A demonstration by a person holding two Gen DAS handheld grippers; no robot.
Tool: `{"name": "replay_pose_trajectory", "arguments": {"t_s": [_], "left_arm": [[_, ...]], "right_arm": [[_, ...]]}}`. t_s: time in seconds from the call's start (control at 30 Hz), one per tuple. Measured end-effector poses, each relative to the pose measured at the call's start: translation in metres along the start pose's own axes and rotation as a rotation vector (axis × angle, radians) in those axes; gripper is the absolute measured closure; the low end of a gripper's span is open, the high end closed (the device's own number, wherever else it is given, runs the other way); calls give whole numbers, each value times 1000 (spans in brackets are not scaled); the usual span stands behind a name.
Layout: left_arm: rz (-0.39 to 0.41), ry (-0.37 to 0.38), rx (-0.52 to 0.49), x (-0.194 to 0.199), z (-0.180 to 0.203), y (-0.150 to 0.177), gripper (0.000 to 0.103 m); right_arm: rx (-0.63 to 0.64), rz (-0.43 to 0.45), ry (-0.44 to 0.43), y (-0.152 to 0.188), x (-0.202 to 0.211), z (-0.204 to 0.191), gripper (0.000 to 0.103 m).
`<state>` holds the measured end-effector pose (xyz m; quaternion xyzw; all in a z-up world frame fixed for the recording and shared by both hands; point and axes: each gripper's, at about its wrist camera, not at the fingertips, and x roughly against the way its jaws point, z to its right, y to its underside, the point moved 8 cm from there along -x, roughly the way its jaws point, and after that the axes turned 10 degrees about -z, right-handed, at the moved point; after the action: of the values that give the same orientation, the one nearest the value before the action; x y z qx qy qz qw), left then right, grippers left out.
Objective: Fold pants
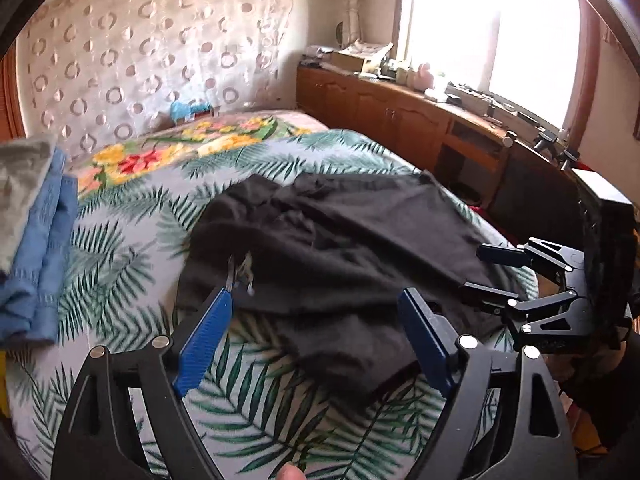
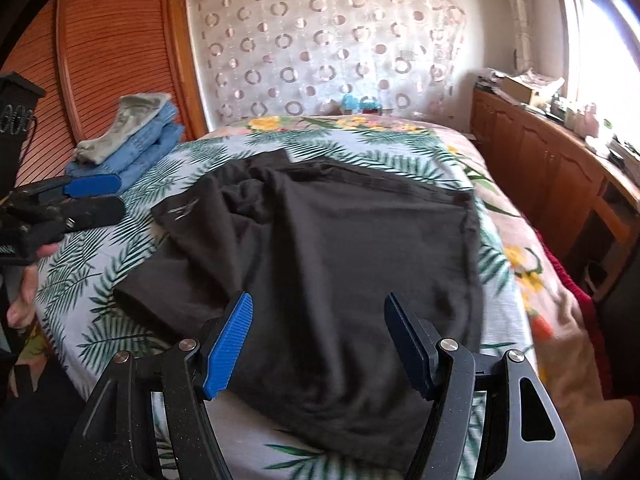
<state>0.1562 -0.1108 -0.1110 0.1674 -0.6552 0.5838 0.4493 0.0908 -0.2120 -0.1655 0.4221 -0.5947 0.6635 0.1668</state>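
1. The left gripper (image 1: pixel 316 312) is held with jaws spread wide and nothing between them, above the near-left edge of the black pants (image 1: pixel 340 240).
2. The right gripper (image 2: pixel 318 316) is likewise held wide and unloaded over the pants' near hem.
3. The pants are spread, rumpled at the far left, across the leaf-print bedspread (image 2: pixel 132 240).
4. Bare bedspread is seen along the left side, up to the folded blue jeans (image 2: pixel 136 152).
5. A wooden cabinet (image 2: pixel 540 168) borders the bed on the right.

I see the pants (image 2: pixel 320 264) spread on the bed (image 2: pixel 516 248), folded clothes (image 2: pixel 132 148) stacked at its left edge, and a cabinet (image 2: pixel 552 176) along its right side.
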Motion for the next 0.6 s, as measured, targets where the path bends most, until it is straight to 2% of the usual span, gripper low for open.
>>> {"name": "replay_pose_trajectory", "arguments": {"t_s": [0.13, 0.47, 0.6], "left_arm": [[-20, 26, 41, -6, -10, 15, 18], [8, -61, 81, -12, -30, 35, 18], [28, -88, 90, -11, -37, 37, 18]], "right_arm": [[25, -20, -30, 2, -7, -8, 41], [57, -72, -81, -1, -29, -10, 60], [67, -71, -99, -6, -30, -13, 89]]}}
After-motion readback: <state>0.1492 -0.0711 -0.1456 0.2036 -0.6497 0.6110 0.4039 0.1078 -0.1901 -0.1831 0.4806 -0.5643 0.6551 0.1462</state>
